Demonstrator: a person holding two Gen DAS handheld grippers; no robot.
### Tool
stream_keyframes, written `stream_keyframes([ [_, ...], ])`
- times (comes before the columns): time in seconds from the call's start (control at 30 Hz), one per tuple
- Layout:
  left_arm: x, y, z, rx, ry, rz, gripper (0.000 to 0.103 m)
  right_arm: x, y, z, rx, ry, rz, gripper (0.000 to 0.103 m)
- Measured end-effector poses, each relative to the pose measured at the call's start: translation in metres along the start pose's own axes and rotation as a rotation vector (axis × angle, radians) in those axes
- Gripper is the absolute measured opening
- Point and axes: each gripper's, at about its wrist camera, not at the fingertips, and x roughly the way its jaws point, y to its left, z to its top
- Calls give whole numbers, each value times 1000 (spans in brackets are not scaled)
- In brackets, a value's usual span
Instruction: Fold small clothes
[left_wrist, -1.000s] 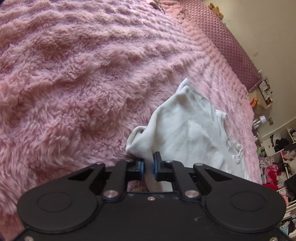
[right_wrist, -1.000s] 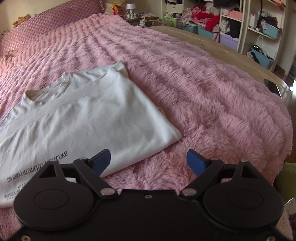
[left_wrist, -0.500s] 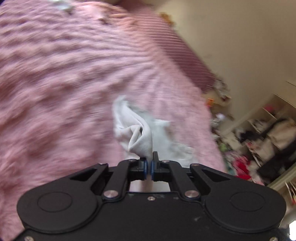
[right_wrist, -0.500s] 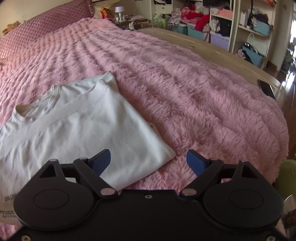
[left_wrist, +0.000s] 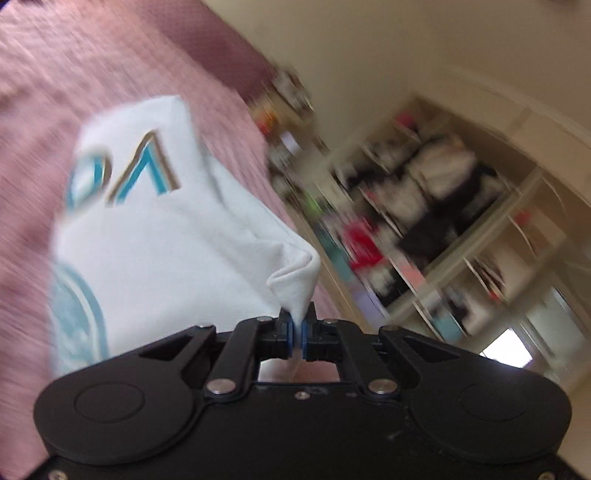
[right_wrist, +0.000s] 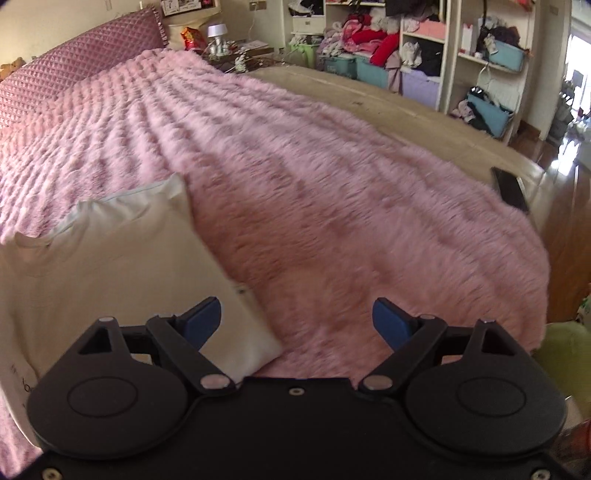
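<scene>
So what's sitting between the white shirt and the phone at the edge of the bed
Only bare pink fluffy blanket, in the right wrist view: nothing else lies on it between the white shirt and the phone.

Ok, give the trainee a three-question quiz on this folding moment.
1. True or false: the left gripper is shut on a pinch of the white shirt.
2. The right gripper is: A) shut on the shirt, B) open and holding nothing, C) shut on the blanket.
3. Fill in: the shirt lies on a fluffy ____ blanket.

Key: 1 true; 2 B; 3 pink.
</scene>
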Motion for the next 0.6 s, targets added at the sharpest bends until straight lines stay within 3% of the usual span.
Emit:
stream_keyframes([
  [0.1,55,5,-30,-57,168,-56,3,2,-11,3,12,-9,-41,90],
  [0.13,71,5,-40,-44,217,-53,13,3,-15,3,20,-10,-51,90],
  [0.17,82,5,-47,-27,263,-31,15,3,-18,3,27,-8,-58,90],
  [0.27,91,11,-54,-30,316,-19,28,3,-25,4,43,-9,-44,90],
  [0.33,76,14,-47,-45,300,-42,48,2,-27,6,45,-24,6,90],
  [0.43,43,23,-21,-5,218,-7,58,6,-24,16,11,-55,139,89],
  [0.5,27,41,5,24,168,71,66,15,-15,30,-49,-76,247,82],
  [0.57,16,62,28,38,123,174,66,28,-2,47,-117,-88,341,71],
  [0.6,14,74,38,43,112,231,66,35,6,55,-153,-95,374,61],
])
